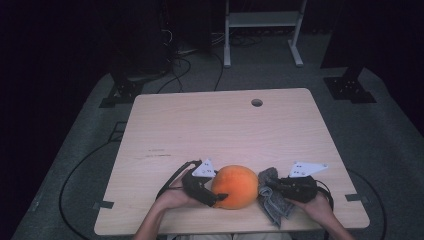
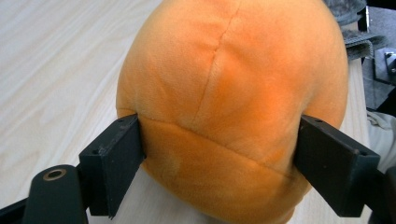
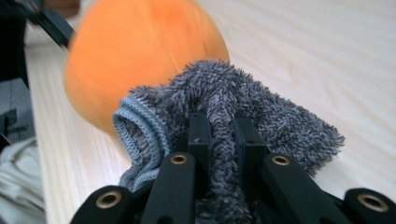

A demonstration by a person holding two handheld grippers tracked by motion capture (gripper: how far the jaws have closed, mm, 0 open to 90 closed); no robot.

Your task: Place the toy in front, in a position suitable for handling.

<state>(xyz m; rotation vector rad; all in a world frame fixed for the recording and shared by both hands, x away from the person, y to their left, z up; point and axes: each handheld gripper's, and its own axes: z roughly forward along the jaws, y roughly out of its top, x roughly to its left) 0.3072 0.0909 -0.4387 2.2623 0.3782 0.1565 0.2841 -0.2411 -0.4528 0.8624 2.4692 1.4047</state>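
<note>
Two grippers flank our orange plush ball near the table's front edge: left gripper clamps it, right gripper pinches the grey cloth against its right side.

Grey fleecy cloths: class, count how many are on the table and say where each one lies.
1. The grey fleecy cloth lies near the table's front edge, beside the orange plush ball, pinched in the right gripper.
</note>
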